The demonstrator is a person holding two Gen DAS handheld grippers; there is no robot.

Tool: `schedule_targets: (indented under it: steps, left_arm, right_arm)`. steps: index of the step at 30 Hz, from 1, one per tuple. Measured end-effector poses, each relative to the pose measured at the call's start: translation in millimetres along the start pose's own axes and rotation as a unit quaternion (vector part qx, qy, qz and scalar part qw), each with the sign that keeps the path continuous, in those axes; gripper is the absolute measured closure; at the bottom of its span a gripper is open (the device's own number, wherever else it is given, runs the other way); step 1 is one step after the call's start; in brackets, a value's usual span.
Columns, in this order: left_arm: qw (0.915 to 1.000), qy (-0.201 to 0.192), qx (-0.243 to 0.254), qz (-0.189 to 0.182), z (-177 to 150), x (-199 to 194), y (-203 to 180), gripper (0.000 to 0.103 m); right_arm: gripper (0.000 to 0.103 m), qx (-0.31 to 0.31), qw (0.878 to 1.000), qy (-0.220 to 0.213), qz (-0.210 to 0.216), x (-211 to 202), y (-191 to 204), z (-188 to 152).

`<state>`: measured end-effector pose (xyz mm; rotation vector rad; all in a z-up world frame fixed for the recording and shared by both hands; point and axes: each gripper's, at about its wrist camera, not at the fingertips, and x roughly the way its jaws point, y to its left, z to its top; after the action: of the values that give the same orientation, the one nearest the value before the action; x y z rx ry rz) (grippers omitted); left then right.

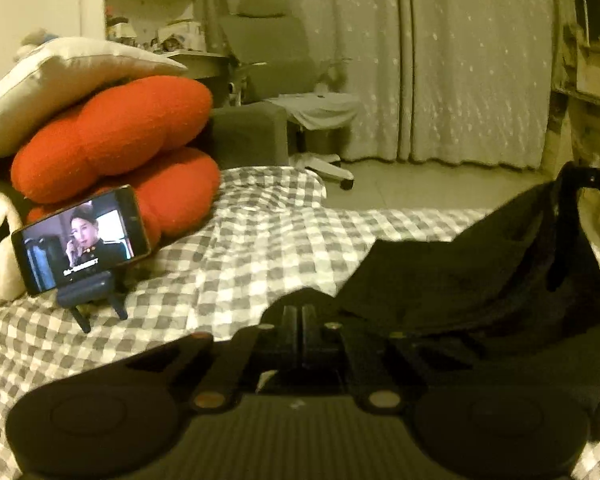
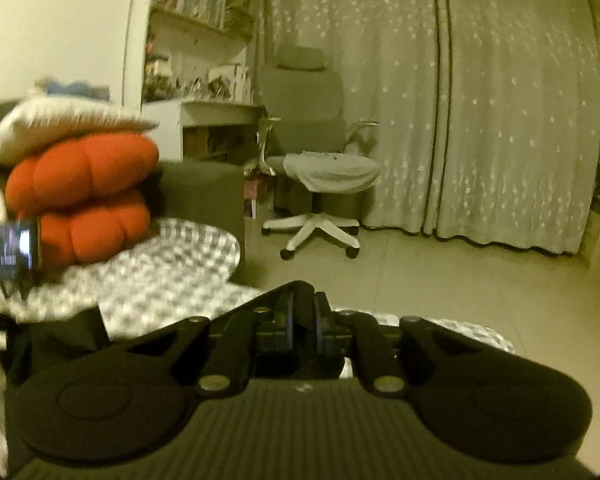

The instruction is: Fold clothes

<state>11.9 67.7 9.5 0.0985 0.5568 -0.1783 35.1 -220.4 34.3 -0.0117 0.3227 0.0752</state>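
Note:
A black garment (image 1: 460, 280) lies bunched on the checkered sheet (image 1: 240, 248), to the right of my left gripper (image 1: 300, 316). The left gripper's fingers stand pressed together, with the cloth's near edge humped over their tips. The garment's right side rises steeply toward the frame's right edge, where it hangs from a dark part of the other tool. In the right wrist view my right gripper (image 2: 303, 312) has its blue pads nearly together with dark cloth between them. From there the garment (image 2: 56, 336) trails down to the left.
Two red cushions (image 1: 112, 132) under a white pillow (image 1: 60, 76) are stacked at the left. A lit phone on a small stand (image 1: 80, 240) stands in front of them. Beyond the bed edge are tiled floor, an office chair (image 2: 312, 152) and curtains (image 2: 500, 100).

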Motion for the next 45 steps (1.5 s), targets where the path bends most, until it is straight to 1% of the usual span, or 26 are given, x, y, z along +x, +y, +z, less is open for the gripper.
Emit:
schedule_targets:
  steps: [1, 2, 3, 4, 5, 7, 8, 10, 13, 14, 15, 16, 17, 18, 19, 20, 24, 27, 28, 31, 33, 35, 37, 39, 42, 45]
  left_arm:
    - [0.9999, 0.000, 0.000, -0.010, 0.3, -0.8, 1.3, 0.093]
    - [0.9999, 0.001, 0.003, -0.015, -0.1, -0.6, 0.2, 0.072]
    - [0.9998, -0.002, 0.010, -0.017, -0.4, -1.0, -3.0, 0.041]
    - [0.9996, -0.013, 0.018, -0.018, -0.1, -2.2, -6.4, 0.031]
    - [0.9991, -0.023, 0.020, -0.027, 2.0, -3.5, -7.7, 0.026]
    - [0.9976, -0.044, 0.022, -0.049, 6.7, -5.9, -9.6, 0.025]
    - [0.9965, -0.055, 0.023, -0.059, 9.0, -7.1, -10.6, 0.022]
    - [0.9927, -0.062, 0.050, -0.091, 12.1, -1.4, -17.9, 0.019]
    - [0.9833, -0.048, 0.133, -0.115, 10.3, 18.6, -36.3, 0.019]
    - [0.9805, -0.041, 0.154, -0.115, 9.4, 26.9, -41.8, 0.019]
    - [0.9788, -0.036, 0.164, -0.117, 9.1, 33.5, -45.1, 0.020]
    - [0.9775, -0.030, 0.162, -0.132, 11.8, 38.7, -46.6, 0.022]
    - [0.9759, -0.024, 0.159, -0.148, 14.8, 43.9, -47.9, 0.031]
    - [0.9741, -0.018, 0.155, -0.163, 17.8, 49.0, -49.2, 0.050]
    - [0.9719, -0.012, 0.152, -0.179, 20.8, 54.1, -50.5, 0.066]
    - [0.9722, -0.003, 0.147, -0.183, 25.2, 58.8, -53.6, 0.099]
    - [0.9761, -0.036, 0.103, -0.188, 41.3, 47.8, -38.1, 0.099]
    - [0.9742, -0.084, 0.048, -0.204, 59.6, 28.1, -11.9, 0.099]
    - [0.9738, -0.099, 0.041, -0.200, 63.1, 21.4, -6.3, 0.099]
    - [0.9783, -0.136, 0.064, -0.143, 66.2, 4.5, -7.1, 0.099]
    - [0.9775, -0.151, 0.047, -0.140, 67.3, -3.1, -2.0, 0.099]
    - [0.9778, -0.159, 0.041, -0.130, 66.4, -5.8, 1.0, 0.099]
    - [0.9795, -0.163, 0.043, -0.111, 63.3, -7.2, 2.1, 0.099]
    - [0.9818, -0.167, 0.030, -0.086, 62.1, -4.6, 9.1, 0.099]
    - [0.9810, -0.185, -0.009, -0.058, 61.1, -14.5, 26.7, 0.099]
    - [0.9784, -0.196, -0.045, -0.048, 57.2, -19.4, 41.2, 0.099]
  right_arm:
    - [0.091, 0.010, 1.000, -0.002, 0.003, 3.3, -2.8, 4.6]
    - [0.091, 0.016, 1.000, -0.003, 0.007, 7.1, -4.4, 8.4]
    - [0.091, 0.021, 1.000, -0.003, 0.009, 11.6, -4.5, 11.5]
    - [0.091, 0.025, 1.000, -0.002, 0.010, 16.3, -4.6, 14.5]
    - [0.091, 0.027, 1.000, 0.002, 0.009, 21.4, -4.0, 16.8]
    - [0.091, 0.031, 0.999, 0.012, 0.004, 31.4, -3.2, 20.4]
    - [0.091, 0.036, 0.999, 0.017, 0.000, 35.5, -4.3, 21.8]
    - [0.091, 0.055, 0.998, 0.025, 0.004, 39.8, -10.3, 22.7]
    - [0.091, 0.079, 0.996, 0.024, 0.025, 36.9, -18.3, 22.5]
    - [0.091, 0.079, 0.996, 0.023, 0.030, 34.1, -19.5, 23.4]
    - [0.091, 0.078, 0.996, 0.021, 0.034, 31.3, -20.7, 24.2]
    - [0.091, 0.075, 0.996, 0.020, 0.037, 28.9, -21.2, 24.9]
    - [0.091, 0.071, 0.996, 0.020, 0.041, 27.0, -21.8, 25.1]
    - [0.091, 0.067, 0.997, 0.020, 0.042, 25.8, -22.2, 25.0]
    - [0.091, 0.064, 0.997, 0.021, 0.044, 24.8, -22.7, 24.8]
    - [0.091, 0.061, 0.997, 0.023, 0.044, 24.2, -23.3, 23.9]
    - [0.091, 0.053, 0.998, 0.021, 0.040, 19.1, -25.7, 22.1]
    - [0.091, 0.050, 0.998, 0.012, 0.038, 12.6, -26.5, 22.2]
    - [0.091, 0.045, 0.998, 0.007, 0.037, 9.9, -25.0, 22.6]
    - [0.091, 0.024, 0.998, -0.015, 0.047, -1.4, -12.8, 25.4]
    - [0.091, 0.005, 0.998, -0.033, 0.053, -10.6, -1.3, 28.0]
    - [0.091, -0.002, 0.998, -0.036, 0.059, -15.6, 4.0, 28.2]
    - [0.087, -0.002, 0.997, -0.029, 0.070, -16.2, 4.5, 24.5]
    - [0.068, -0.003, 0.997, -0.015, 0.076, -15.4, 2.5, 19.1]
    - [0.065, -0.022, 0.997, 0.002, 0.077, -19.4, -0.9, 13.2]
    - [0.062, -0.041, 0.995, 0.013, 0.085, -25.8, -5.0, 6.1]
